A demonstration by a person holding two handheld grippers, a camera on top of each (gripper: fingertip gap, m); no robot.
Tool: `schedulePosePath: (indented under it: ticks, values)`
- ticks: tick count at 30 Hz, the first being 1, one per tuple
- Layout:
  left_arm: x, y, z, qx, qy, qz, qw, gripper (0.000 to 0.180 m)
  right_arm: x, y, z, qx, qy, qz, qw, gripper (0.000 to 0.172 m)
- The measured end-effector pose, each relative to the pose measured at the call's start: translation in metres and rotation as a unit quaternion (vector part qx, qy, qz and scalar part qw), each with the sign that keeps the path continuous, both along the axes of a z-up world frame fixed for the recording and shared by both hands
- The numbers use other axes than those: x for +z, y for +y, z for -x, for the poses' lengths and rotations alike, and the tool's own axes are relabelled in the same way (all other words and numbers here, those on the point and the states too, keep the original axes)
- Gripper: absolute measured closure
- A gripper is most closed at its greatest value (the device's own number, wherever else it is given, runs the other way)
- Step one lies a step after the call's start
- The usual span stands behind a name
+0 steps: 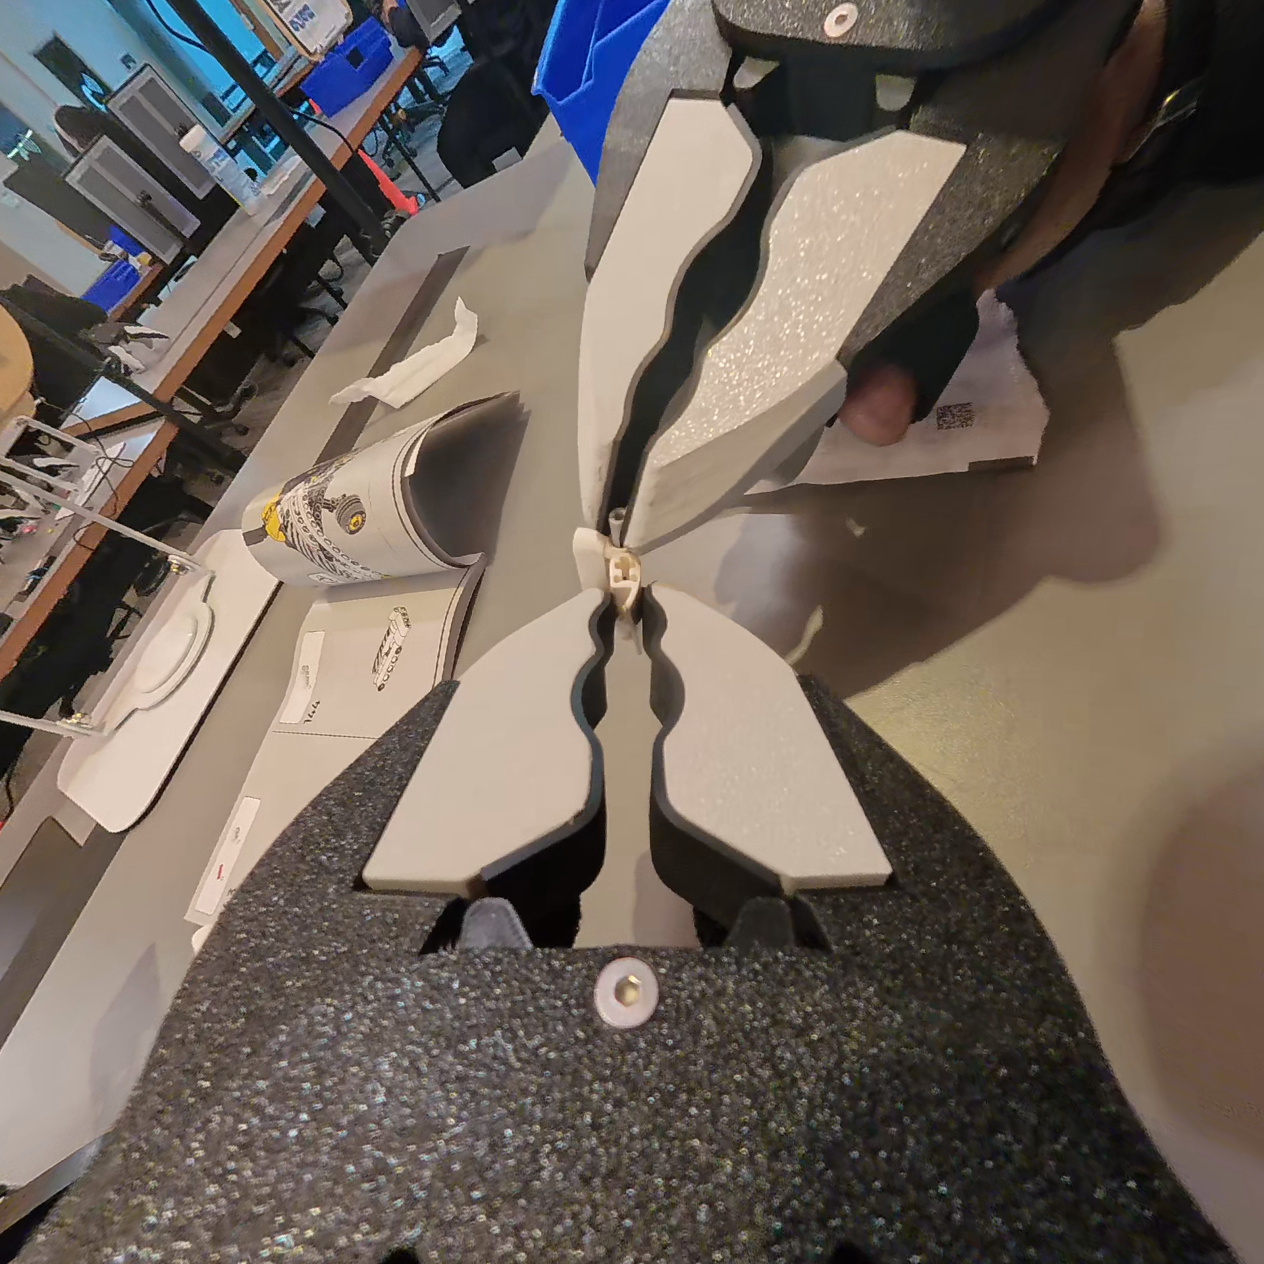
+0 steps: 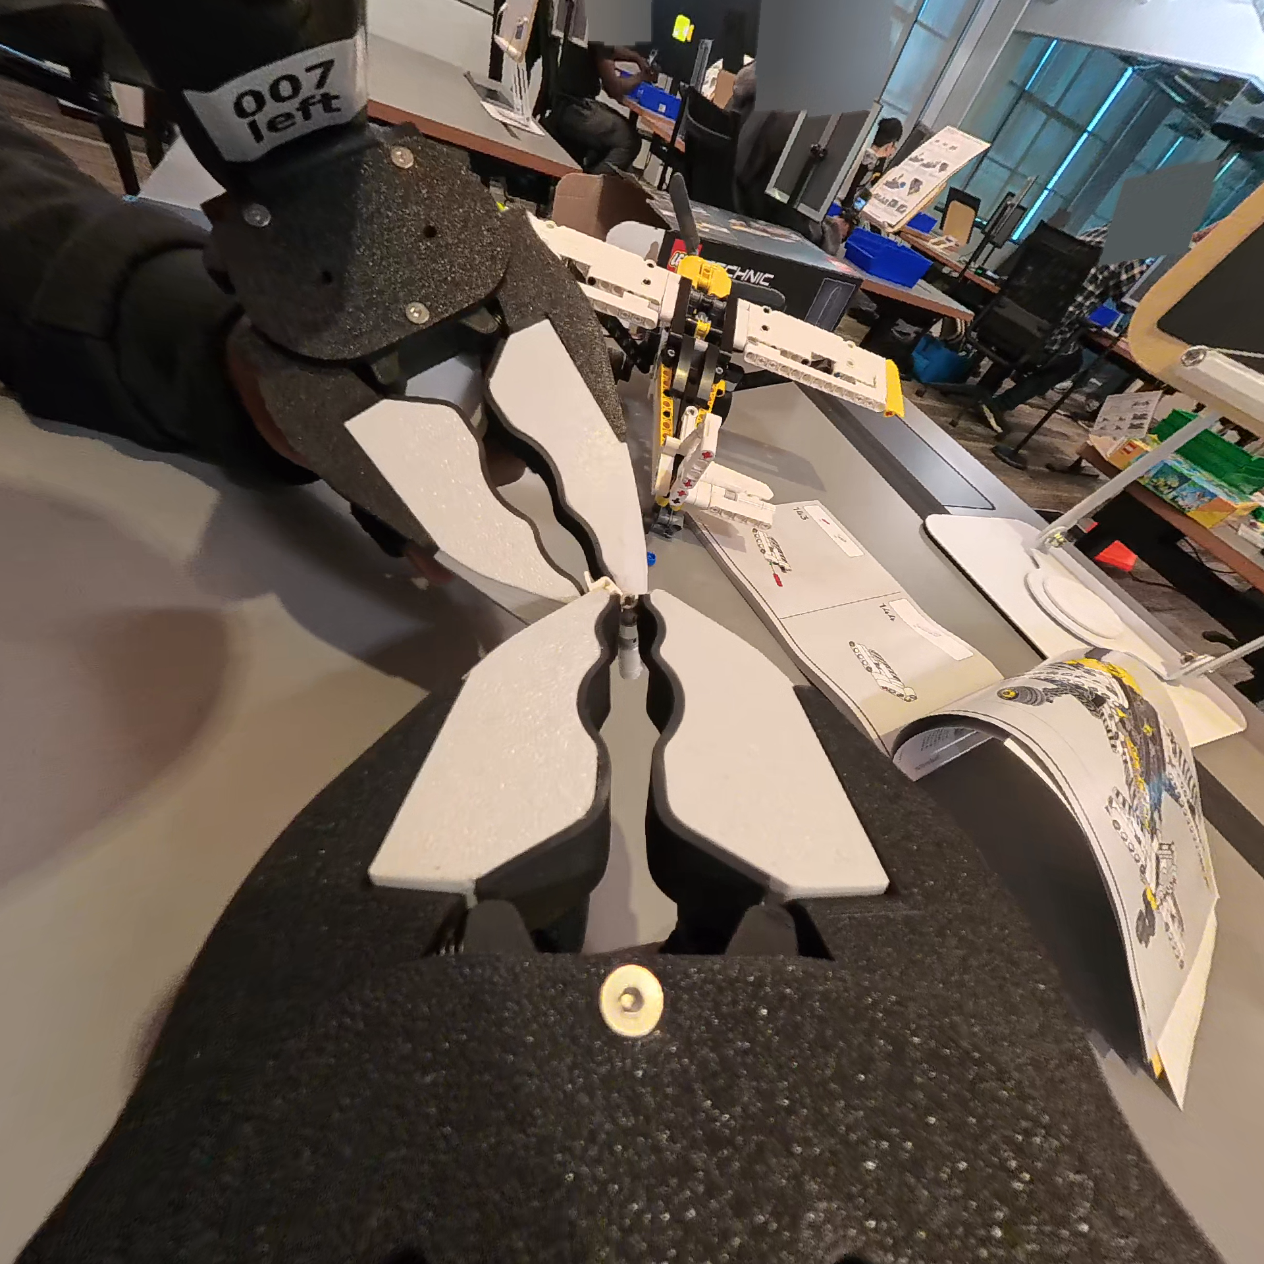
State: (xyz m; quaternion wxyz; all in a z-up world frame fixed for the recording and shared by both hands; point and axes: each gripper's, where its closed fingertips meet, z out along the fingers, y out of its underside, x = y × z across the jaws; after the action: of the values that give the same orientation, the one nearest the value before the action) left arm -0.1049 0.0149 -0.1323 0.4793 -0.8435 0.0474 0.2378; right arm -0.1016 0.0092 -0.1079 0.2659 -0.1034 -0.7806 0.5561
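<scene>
- Grey worktable [image 2: 205,718] fills the foreground of both wrist views, with a busy workshop of benches, blue bins and seated people behind it.
- Nearest in the left wrist view, the left gripper [image 1: 624,602] has its jaws drawn close together, pinching a small white plastic piece [image 1: 621,578] at the fingertips; that piece shows a cross-shaped hole on its end.
- Meeting it tip to tip from above, the right gripper [image 1: 614,521] is nipped on a thin grey pin [image 1: 615,516] that pokes toward the white plastic piece.
- In the right wrist view the right gripper [image 2: 633,600] has its jaws nearly together, with the grey pin [image 2: 628,653] lying lengthwise between the fingers, and the left gripper [image 2: 609,581] comes in from the upper left of the white plastic piece.
- A gloved hand [image 1: 889,390] sits behind the right gripper, over a white printed sheet [image 1: 957,438].
- Just beside the white plastic piece, toward the open side of the table, lies an open instruction booklet [image 2: 889,595], one page curled up [image 2: 1108,786].
- Beyond the booklet stands a white, yellow and black brick-built aircraft model [image 2: 704,342].
- A dark product box [image 2: 786,273] rests behind the model.
- A crumpled white tissue [image 1: 417,369] lies farther off from the booklet in the left wrist view.
- A white stand base [image 2: 1067,588] sits on the booklet's far side.
</scene>
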Motion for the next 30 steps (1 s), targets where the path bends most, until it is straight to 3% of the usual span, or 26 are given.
schedulePosePath:
  ticks: [21,28,30]
  values:
    - [-0.012,-0.002,0.003,0.005,-0.037,0.014,0.999,0.172,-0.010,0.003,0.006,-0.008,-0.095,0.043,0.994,0.168]
    - [-0.013,-0.001,0.002,0.003,-0.091,-0.002,0.996,0.172,-0.011,0.002,0.006,-0.010,-0.073,0.026,0.997,0.168]
    - [-0.014,0.000,0.001,0.002,-0.144,-0.021,0.989,0.172,-0.012,0.002,0.007,-0.011,-0.081,0.029,0.996,0.168]
